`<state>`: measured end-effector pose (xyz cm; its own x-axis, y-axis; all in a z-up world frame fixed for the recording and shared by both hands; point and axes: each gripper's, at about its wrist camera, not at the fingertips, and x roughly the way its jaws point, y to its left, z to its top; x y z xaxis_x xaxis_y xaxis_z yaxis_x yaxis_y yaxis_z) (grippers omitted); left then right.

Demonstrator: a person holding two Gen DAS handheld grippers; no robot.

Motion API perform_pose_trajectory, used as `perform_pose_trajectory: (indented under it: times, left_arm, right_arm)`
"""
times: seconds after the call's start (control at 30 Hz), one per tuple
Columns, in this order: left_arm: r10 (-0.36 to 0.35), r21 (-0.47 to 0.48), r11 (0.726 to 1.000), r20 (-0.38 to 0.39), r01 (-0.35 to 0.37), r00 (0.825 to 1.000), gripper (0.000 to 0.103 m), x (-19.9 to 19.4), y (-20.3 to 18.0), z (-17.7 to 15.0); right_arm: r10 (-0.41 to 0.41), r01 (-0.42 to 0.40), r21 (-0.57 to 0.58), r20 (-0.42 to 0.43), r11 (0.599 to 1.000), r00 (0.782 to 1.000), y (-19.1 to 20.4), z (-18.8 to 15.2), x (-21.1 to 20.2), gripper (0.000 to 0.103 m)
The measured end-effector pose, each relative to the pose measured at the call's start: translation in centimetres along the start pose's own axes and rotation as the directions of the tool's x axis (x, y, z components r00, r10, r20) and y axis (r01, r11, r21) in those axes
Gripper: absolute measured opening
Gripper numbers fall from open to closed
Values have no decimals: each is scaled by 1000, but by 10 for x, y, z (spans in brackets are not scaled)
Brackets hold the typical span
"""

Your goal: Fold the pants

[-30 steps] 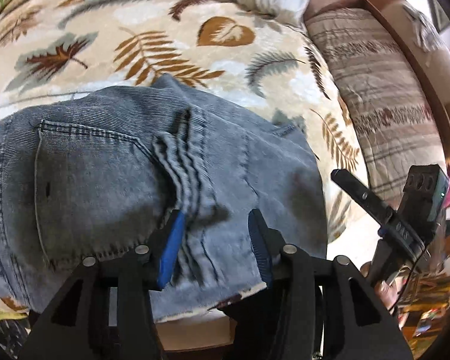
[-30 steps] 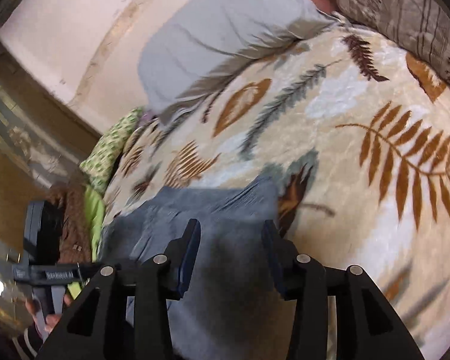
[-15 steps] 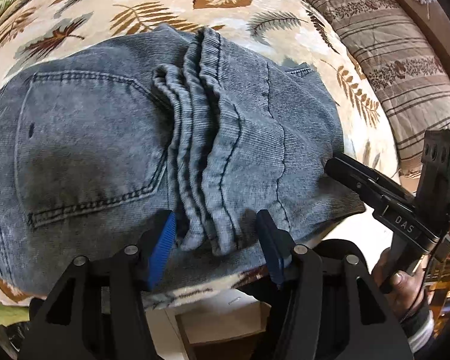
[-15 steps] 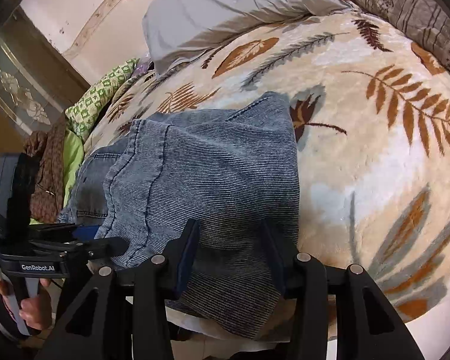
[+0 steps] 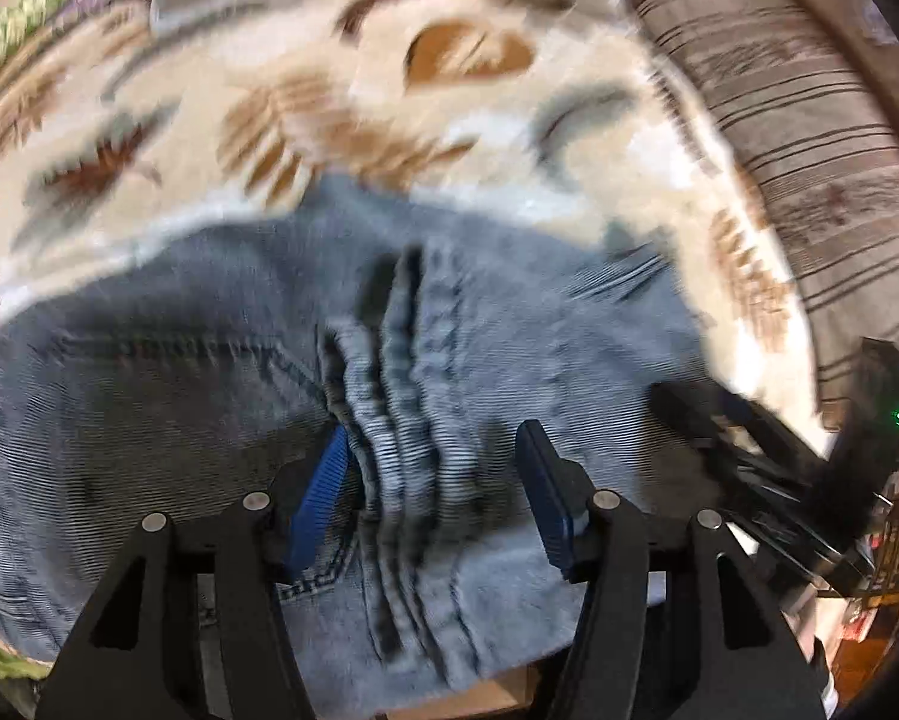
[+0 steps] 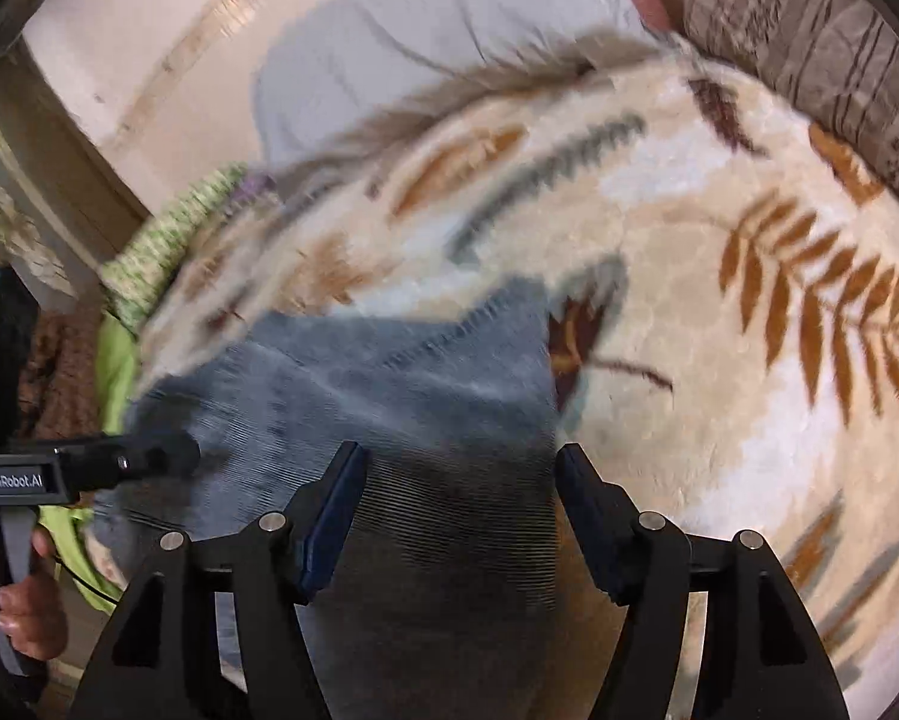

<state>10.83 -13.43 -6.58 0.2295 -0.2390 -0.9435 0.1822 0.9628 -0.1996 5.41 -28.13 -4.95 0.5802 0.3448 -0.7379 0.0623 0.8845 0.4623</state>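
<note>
Spread across your bed is a cream blanket (image 5: 485,138) printed with brown and grey fern leaves, with a pale grey pillow (image 6: 425,48) at 12 o'clock in the right wrist view and a striped cushion (image 5: 809,138) at 2 o'clock in the left wrist view. Both views are smeared by motion.

Your pants (image 5: 209,420), grey-blue denim, lie folded on the blanket at the bed's near edge, filling the lower half of the left wrist view. A back pocket seam shows at 9 o'clock, and a bunched ridge of folds runs down the middle.

Your left tongs (image 5: 431,456) straddle that ridge. Their jaws are opening; the left pad sits against the fold, while the right pad stands clear of the cloth.

Your right tongs (image 6: 458,474) hang over the pants' right edge, jaws opening, with denim lying between the 2 pads but neither pressing on it. They appear at 4 o'clock in the left wrist view.

Your hand (image 6: 23,606) grips the left tool's handle at 8 o'clock.
</note>
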Motion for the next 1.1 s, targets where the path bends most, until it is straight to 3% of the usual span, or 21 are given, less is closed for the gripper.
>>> perform_pose_trajectory:
  times: [0.13,0.27,0.37,0.47,0.63,0.73,0.83,0.93,1.03,1.07,1.1]
  left_arm:
    - [-81,-47,996,12,81,997,65,6,14,-3]
    - [-106,-38,994,9,106,994,71,9,17,-2]
    - [-126,-37,991,7,127,992,73,8,20,-3]
    - [-154,-45,987,-1,154,988,73,7,22,-2]
    - [-231,-123,965,-1,229,973,73,5,35,0]
    - [-243,-135,961,-6,240,970,73,5,36,1]
    - [-255,-149,957,-7,251,967,74,3,36,2]
    - [-290,-180,942,-7,284,957,74,1,40,6]
    - [-288,-198,939,-2,282,958,74,3,39,15]
    - [-277,-197,943,-11,269,961,74,5,37,17]
    - [-257,-190,950,-23,249,966,74,9,34,18]
  right_arm:
    - [16,-16,-12,0,1000,1000,2,0,2,77]
    - [52,-54,-46,-30,997,998,12,3,11,103]
    - [7,-9,-71,-34,997,999,20,2,15,103]
    - [26,-27,-47,-27,999,999,17,2,14,103]
    - [110,-111,67,12,992,994,-1,5,10,103]
    - [191,-199,169,59,965,980,-17,7,7,103]
    - [242,-243,223,31,944,970,-26,16,6,103]
    - [166,-179,243,72,953,983,-26,24,-11,103]
    - [129,-136,152,56,979,990,-18,33,-15,101]
    - [104,-107,127,23,986,994,-16,35,-9,96]
    - [70,-67,107,-23,992,997,-15,35,0,82]
